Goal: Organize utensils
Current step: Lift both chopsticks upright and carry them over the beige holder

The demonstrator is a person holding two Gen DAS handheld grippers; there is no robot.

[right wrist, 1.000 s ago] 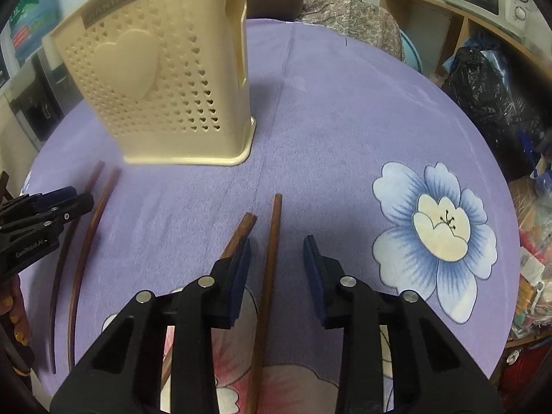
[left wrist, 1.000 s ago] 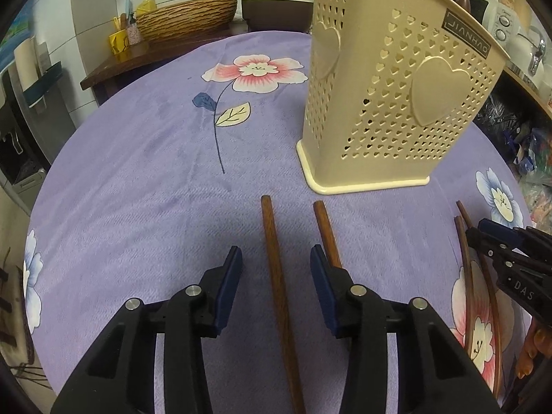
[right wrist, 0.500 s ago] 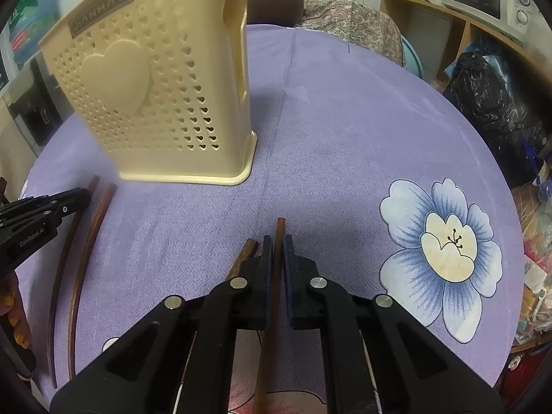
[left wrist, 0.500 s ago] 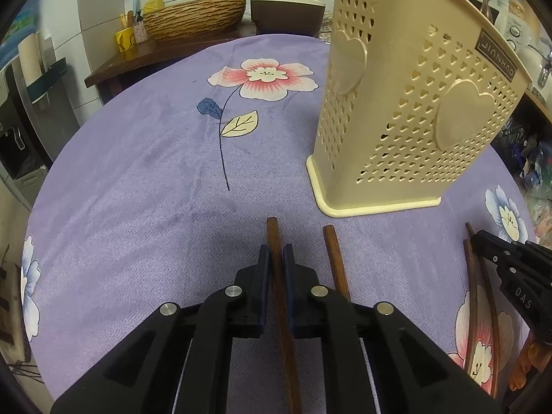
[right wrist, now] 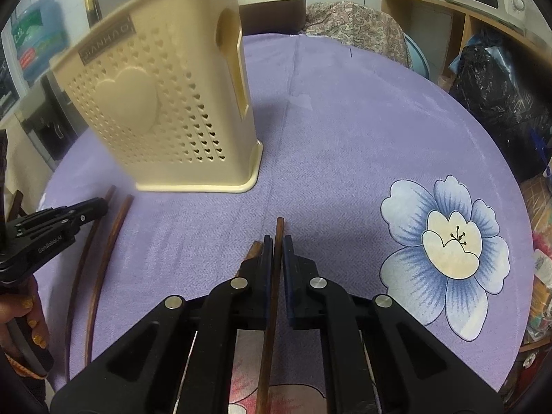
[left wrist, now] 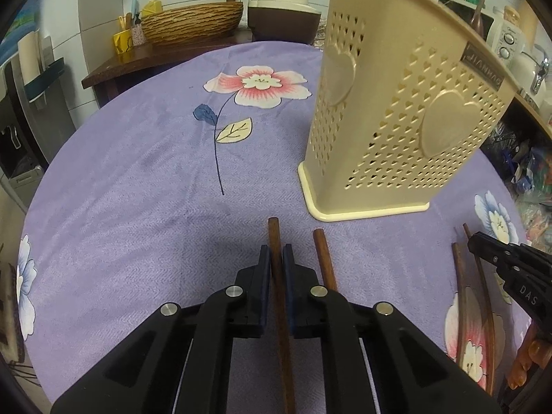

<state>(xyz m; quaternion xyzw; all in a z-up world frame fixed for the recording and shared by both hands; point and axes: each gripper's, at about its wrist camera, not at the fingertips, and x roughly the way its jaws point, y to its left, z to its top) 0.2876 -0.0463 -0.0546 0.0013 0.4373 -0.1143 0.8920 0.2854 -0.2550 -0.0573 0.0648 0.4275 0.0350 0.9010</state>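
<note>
The beige utensil holder carries a dark nameplate reading "JIANHAO". "GenRobot.AI" is printed on the left gripper, while the right gripper shows the letters "DAS".

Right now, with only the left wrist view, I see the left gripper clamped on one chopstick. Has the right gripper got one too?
Observer: Yes. In the right wrist view the right gripper is shut on a chopstick, whose tip pokes out past the fingertips.
Operator: Is its partner caught in the grip as well?
Observer: No. The second chopstick lies just left of the grip, outside the jaws, its end beside the left finger.
Operator: What does the holder's side towards that gripper look like?
Observer: The utensil holder has a tall cut-out slot in its narrow side there.
</note>
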